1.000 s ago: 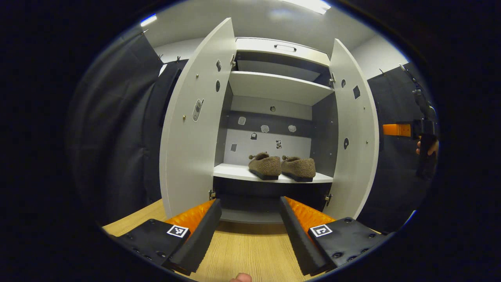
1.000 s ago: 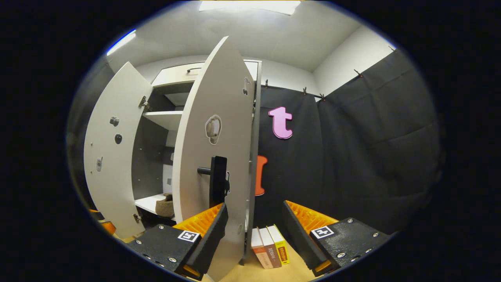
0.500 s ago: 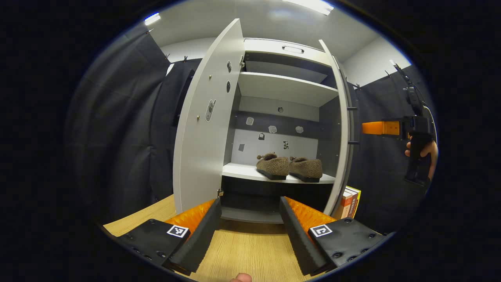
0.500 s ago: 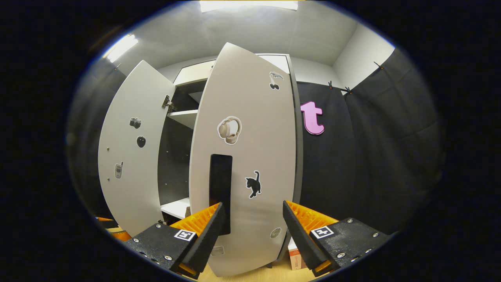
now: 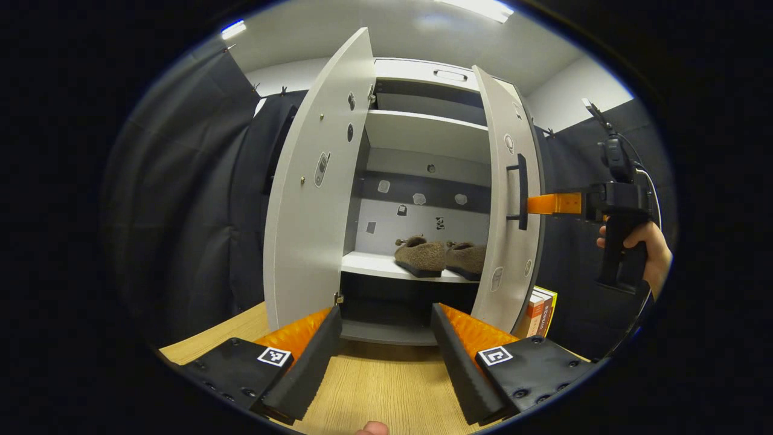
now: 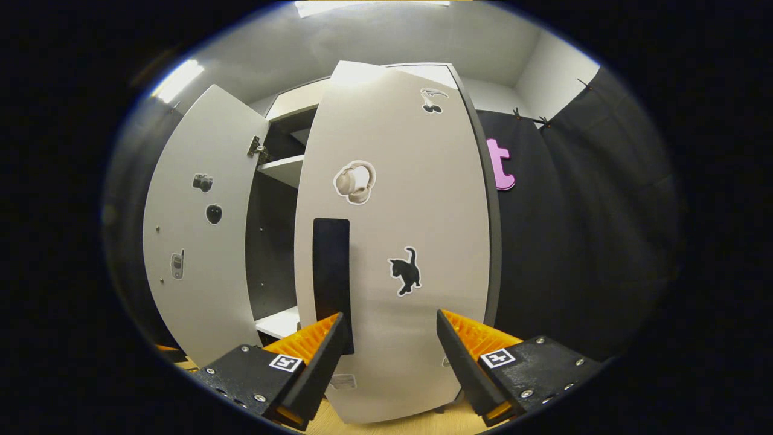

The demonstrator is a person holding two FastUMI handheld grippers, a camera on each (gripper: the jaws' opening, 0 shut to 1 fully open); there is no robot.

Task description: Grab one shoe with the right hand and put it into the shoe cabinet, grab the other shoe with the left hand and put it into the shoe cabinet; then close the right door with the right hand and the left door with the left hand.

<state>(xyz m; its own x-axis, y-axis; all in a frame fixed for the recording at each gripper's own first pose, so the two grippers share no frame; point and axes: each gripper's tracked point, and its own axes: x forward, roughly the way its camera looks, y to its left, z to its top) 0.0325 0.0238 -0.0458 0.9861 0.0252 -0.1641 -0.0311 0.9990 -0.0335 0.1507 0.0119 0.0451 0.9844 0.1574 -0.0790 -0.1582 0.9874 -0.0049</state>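
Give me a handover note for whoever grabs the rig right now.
Right gripper: jaws open, pressed up to the right door beside its handle; door partly swung in.
Left gripper: jaws open, holding nothing, over the wooden floor in front of the cabinet.
Both shoes sit side by side on the shelf.
Done: shoes stowed.
Left: finish shutting the right door, then close the left door, wide open.
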